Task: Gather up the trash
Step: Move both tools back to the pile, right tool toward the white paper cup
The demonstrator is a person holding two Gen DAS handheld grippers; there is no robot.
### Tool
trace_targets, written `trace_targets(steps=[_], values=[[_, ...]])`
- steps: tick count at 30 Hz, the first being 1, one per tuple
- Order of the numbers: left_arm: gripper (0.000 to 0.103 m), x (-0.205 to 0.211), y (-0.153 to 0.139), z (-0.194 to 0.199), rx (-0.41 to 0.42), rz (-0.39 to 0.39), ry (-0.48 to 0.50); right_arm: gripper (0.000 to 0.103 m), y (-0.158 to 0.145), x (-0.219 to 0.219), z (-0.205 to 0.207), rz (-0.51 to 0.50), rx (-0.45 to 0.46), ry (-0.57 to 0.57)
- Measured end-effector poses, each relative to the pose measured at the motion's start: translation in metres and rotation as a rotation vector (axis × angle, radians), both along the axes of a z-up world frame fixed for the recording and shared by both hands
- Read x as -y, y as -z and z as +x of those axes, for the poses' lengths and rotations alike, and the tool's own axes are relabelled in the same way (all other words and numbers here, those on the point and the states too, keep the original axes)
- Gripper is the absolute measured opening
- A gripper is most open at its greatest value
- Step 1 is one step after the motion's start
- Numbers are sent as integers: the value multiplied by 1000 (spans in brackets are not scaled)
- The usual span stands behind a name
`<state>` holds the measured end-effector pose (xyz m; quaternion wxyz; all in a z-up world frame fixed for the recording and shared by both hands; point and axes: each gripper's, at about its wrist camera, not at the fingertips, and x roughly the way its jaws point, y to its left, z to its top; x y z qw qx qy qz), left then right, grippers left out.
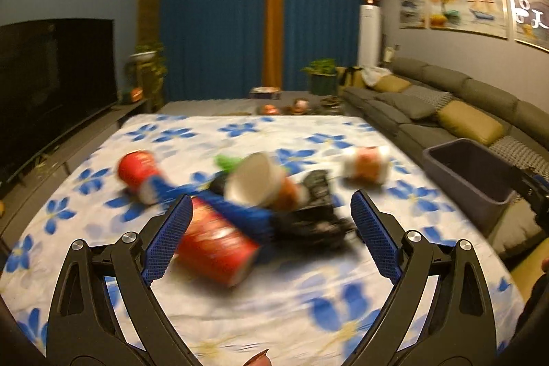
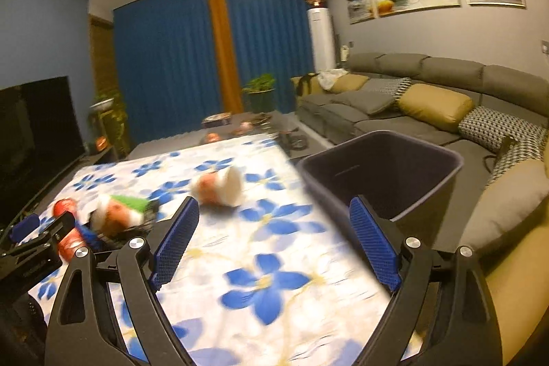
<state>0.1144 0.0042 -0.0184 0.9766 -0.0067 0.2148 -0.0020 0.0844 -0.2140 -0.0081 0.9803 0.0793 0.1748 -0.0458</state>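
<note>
On the left, the left tongs (image 1: 271, 228) stand wide, their blue pads apart with nothing clamped between them. They hang low over the bench (image 1: 240, 304), which is covered by a white cloth printed with blue flowers. Between and just beyond the pads lies a heap of trash, blurred by motion. Nearest is a red tube can (image 1: 216, 249) lying on its side, one end just beside the left pad; whether it touches the pad I cannot tell through the blur. A second red can (image 1: 139, 167) lies farther off to the left, with a blue wrapper (image 1: 240, 211) running between the two. A white paper cup (image 1: 254, 180) lies tipped with its mouth toward the camera, a scrap of green (image 1: 226, 160) behind it, and crumpled black packaging (image 1: 315, 211) just to its right.

Farther right, apart from the heap, a white-and-orange cup (image 2: 219, 186) lies alone on the cloth.

The right tongs (image 2: 274, 239) are also spread wide and empty, over bare cloth near the bench's right edge. The right pad sits in front of the dark bin (image 2: 429, 160), which stands off the bench's edge beside the grey sofa (image 2: 429, 74). In the right wrist view the bin looks empty, as far as its dim inside shows.
</note>
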Motion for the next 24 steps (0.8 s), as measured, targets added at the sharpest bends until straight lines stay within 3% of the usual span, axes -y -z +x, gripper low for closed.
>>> trace_targets(steps=[10, 21, 24], values=[[91, -74, 16, -8, -31, -29, -117, 87, 10, -71, 13, -21, -32, -128], [91, -115, 19, -2, -36, -71, -177, 86, 17, -132, 48, -60, -64, -226], [91, -121, 21, 1, -45, -86, -166, 80, 18, -149, 63, -87, -73, -253]])
